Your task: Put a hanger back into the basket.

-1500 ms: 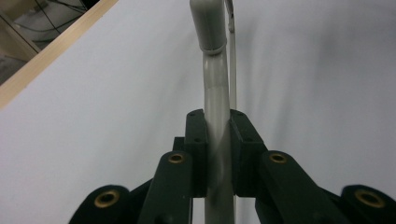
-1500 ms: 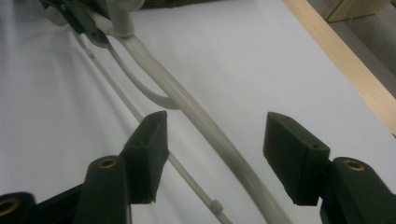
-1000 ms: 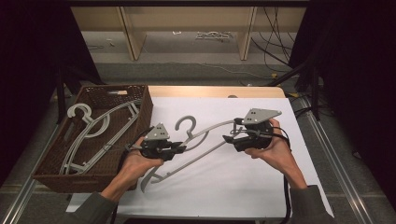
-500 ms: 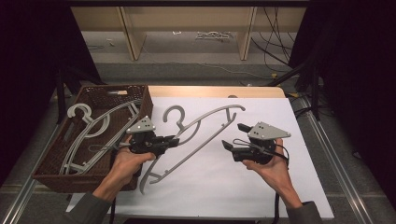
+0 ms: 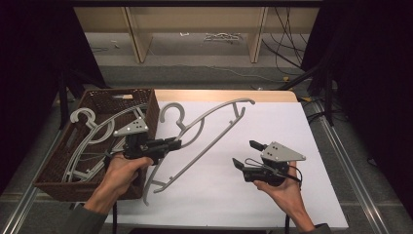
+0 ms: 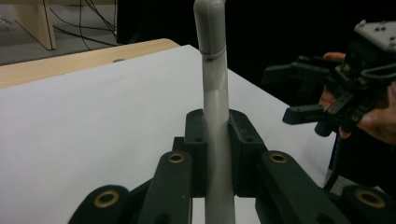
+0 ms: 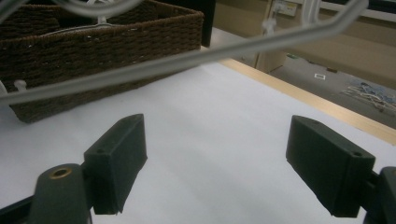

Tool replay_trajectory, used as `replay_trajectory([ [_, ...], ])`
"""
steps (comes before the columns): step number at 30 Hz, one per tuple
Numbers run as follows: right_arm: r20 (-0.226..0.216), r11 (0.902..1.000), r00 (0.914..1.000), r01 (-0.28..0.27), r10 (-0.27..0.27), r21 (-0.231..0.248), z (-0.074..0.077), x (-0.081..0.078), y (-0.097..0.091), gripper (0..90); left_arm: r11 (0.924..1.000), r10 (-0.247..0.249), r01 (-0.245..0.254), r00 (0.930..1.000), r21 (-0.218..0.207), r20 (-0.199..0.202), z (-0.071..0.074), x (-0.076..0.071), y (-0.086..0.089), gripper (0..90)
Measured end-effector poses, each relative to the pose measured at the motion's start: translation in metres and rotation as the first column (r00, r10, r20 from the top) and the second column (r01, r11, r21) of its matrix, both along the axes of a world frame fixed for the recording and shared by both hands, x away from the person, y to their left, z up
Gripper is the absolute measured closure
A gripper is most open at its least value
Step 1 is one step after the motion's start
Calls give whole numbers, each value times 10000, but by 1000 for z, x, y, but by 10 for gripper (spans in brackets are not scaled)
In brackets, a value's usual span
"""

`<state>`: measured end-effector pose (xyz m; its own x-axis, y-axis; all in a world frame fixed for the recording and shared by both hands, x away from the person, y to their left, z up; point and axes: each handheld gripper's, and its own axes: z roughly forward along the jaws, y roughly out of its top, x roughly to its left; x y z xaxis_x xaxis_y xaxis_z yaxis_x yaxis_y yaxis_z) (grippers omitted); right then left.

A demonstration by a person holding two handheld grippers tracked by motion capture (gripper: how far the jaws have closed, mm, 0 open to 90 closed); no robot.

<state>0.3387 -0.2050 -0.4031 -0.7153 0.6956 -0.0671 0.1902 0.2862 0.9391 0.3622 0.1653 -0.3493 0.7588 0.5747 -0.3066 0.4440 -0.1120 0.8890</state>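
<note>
Jaws of our left gripper are clamped on the bar of a grey plastic clothes hanger, carried slantwise above the white table sheet, its hook beside the dark woven wicker basket. In the left gripper view we see that bar pinched between the black pads. Our right gripper hangs well apart from the hanger; its jaws have just been opening and now stand wide with nothing between them. More grey hangers lie in the basket.
</note>
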Motion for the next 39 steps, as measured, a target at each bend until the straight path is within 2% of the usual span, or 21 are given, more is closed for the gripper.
replay_trajectory([
  [1,-189,10000,9998,33,-35,-75,0,-2,-1,204,10000,24,-24,10000,-21,19,4,-1,1,793],
  [2,-13,9999,9999,124,-124,-69,-1,-3,-2,202,10000,47,-47,10000,-36,43,7,-1,3,793],
  [5,-147,10000,9999,90,-90,8,-5,-8,-3,196,9997,162,-160,9998,-195,71,19,-4,9,793],
  [7,73,9999,9999,125,-125,30,-6,-9,-3,196,9996,177,-173,9997,-225,168,26,-6,12,793],
  [12,85,10000,10000,22,-22,-71,-8,-15,-4,196,9990,238,-225,9991,-375,341,43,-9,23,793],
  [13,197,10000,9998,65,-65,-42,-9,-16,-4,195,9987,326,-311,9989,-406,349,46,-9,26,793],
  [14,79,9999,10000,5,-4,-107,-9,-17,-4,195,9985,384,-368,9985,-393,395,48,-8,29,793],
  [17,155,9999,9999,0,2,-105,-10,-18,-4,195,9970,681,-662,9966,-402,461,53,-5,37,793],
  [19,-24,9997,10000,-3,2,-237,-10,-20,-5,195,9954,905,-890,9950,-363,429,55,-2,44,793],
  [22,122,10000,9999,-9,10,-73,-11,-20,-4,195,9915,1269,-1254,9910,-345,429,56,2,55,793],
  [29,54,9999,10000,-17,17,-134,-12,-24,-6,190,9774,2099,-2086,9770,-346,372,55,12,81,793],
  [33,50,10000,10000,-9,9,-99,-14,-25,-6,190,9611,2754,-2745,9608,-304,308,54,19,98,792],
  [34,19,10000,10000,-19,19,-72,-15,-25,-6,189,9540,2989,-2981,9540,-323,224,53,21,105,792],
  [39,-63,9998,10000,-68,67,-204,-15,-25,-7,189,9373,3485,-3481,9369,-181,272,51,27,124,792],
])
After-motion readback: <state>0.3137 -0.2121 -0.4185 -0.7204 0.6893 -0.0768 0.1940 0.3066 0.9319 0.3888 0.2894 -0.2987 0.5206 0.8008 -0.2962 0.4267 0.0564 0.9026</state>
